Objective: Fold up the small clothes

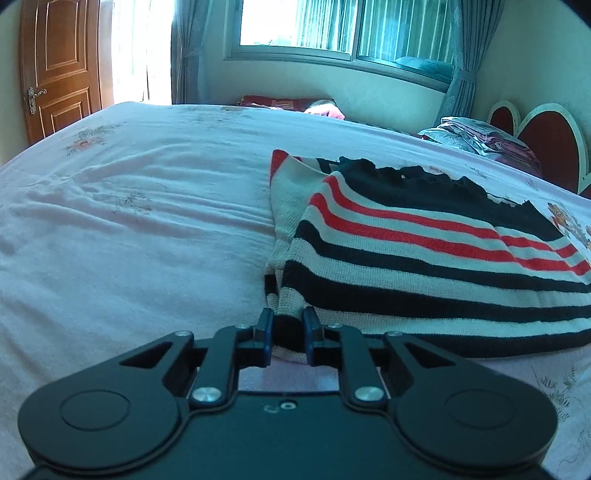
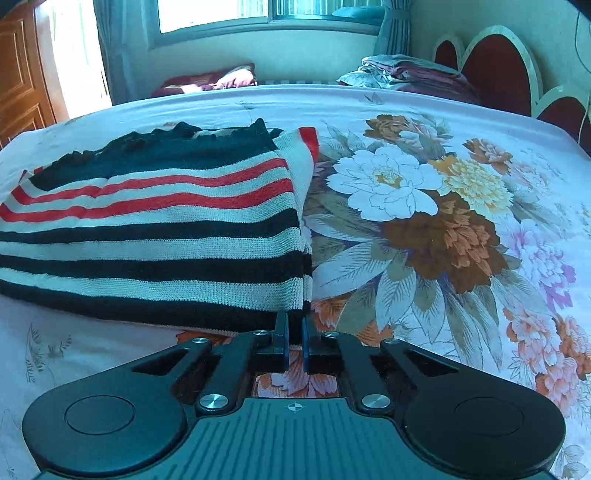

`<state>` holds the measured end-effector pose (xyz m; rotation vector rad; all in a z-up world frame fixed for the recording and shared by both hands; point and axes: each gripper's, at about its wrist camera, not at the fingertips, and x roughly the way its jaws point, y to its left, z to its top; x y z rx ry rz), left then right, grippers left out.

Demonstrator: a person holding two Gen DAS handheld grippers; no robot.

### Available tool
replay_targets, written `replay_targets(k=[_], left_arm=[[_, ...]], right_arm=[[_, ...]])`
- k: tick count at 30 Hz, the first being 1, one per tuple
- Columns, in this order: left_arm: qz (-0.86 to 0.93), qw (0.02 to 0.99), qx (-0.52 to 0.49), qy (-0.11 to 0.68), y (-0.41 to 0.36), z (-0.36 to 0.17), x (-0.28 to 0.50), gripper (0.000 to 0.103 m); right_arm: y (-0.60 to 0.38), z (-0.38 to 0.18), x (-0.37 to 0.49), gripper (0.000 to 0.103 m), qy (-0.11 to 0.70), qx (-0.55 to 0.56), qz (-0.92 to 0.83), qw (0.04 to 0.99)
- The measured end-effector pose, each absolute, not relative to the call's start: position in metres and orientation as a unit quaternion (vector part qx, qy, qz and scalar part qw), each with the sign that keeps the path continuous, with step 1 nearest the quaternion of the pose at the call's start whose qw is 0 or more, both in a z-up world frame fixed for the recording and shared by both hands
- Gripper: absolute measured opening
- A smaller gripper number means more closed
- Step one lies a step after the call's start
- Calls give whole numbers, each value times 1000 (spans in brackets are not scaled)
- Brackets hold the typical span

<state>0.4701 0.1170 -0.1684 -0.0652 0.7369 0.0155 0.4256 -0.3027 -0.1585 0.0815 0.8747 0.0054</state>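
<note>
No brand, label or writing can be read anywhere in either view.

The sweater (image 1: 424,254), knitted in black, white and red stripes with a ruffled black far edge, lies folded on the bed (image 1: 129,229), its near hem towards the bed's near edge. The left gripper (image 1: 288,325) pinches the hem's left corner between narrowly spaced jaws; the right gripper (image 2: 294,328) pinches the right corner in the same way, its jaws nearly together on the fabric.

In the left wrist view the sweater's right side is cut off at the frame edge; in the right wrist view its left side (image 2: 147,229) is cut off likewise. How many layers are stacked in the fold is hard to make out.

Only the right wrist view shows the large flower print (image 2: 413,214) on the sheet beside the sweater. Only the left wrist view shows the door handle (image 1: 34,96). Both show the window (image 1: 332,26), the red headboard (image 2: 495,70) and a pile of bedding (image 2: 402,72) at the bed's far corner. A dark red pillow (image 2: 210,81) lies past the far edge, partly hidden by the bed.
</note>
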Motion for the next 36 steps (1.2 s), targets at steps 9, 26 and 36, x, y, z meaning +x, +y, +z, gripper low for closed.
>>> replay_targets(k=[9,26,36], left_arm=[[2,957,15,291,96,-134,444,63],[0,935,24,353,81,-172,461,68],[3,912,-186,365,116,-160,416,65]], right_arm=[[-285,-129,414,6,351,6,2,936],[-268,-162,426,6,401,-35,6,915],[-281,-120,377,67,329,33,27,943]])
